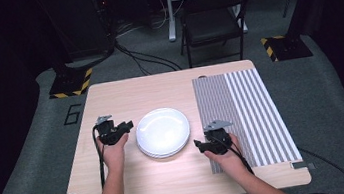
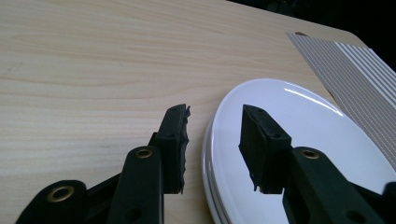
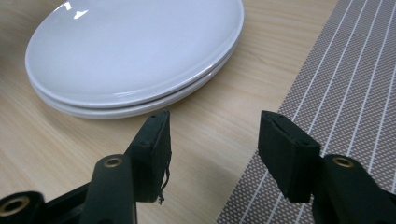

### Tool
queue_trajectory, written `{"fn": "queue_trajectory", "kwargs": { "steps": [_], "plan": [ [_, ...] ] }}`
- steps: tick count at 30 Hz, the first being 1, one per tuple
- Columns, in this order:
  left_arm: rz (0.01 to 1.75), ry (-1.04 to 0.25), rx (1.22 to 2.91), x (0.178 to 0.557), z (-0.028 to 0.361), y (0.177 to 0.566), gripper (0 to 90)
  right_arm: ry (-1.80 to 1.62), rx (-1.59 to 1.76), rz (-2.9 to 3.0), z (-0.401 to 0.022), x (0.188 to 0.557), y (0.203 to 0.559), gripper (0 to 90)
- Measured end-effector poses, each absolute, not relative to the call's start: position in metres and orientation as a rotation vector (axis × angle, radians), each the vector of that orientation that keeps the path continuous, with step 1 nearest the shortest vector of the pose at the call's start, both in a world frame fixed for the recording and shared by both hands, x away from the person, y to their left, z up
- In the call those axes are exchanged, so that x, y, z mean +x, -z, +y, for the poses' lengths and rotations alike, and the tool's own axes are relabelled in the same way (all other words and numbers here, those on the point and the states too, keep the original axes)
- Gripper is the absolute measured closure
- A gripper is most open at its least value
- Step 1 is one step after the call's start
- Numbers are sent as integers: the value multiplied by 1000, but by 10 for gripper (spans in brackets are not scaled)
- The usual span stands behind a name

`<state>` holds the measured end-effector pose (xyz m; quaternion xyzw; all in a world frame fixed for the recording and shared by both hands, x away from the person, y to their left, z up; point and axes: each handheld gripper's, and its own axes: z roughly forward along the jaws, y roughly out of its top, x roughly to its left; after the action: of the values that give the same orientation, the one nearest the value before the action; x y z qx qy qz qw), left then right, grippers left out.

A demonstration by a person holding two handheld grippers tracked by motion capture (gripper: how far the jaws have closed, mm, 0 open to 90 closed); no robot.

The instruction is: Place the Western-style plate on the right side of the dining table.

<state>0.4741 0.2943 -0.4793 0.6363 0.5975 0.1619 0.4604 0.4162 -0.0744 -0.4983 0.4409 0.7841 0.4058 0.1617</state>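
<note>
Two stacked white plates, one striped mat

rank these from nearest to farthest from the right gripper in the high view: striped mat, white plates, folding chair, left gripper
From the right gripper:
1. striped mat – directly beside and under it, on the table's right part.
2. white plates – just to its left, mid-table.
3. left gripper – beyond the plates, at the table's left.
4. folding chair – on the floor past the table's far edge.
</note>
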Motion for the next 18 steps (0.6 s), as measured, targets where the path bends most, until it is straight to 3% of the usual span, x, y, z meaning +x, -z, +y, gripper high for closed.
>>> {"fn": "queue_trajectory", "kwargs": {
  "steps": [11, 18],
  "plan": [
    [1418, -322, 1573, 475, 293, 488, 581, -1206, 1285, 2183, -72, 428, 492, 525],
    [1421, -266, 1567, 475, 289, 491, 571, -1203, 1338, 2175, -66, 433, 494, 522]
  ]
}}
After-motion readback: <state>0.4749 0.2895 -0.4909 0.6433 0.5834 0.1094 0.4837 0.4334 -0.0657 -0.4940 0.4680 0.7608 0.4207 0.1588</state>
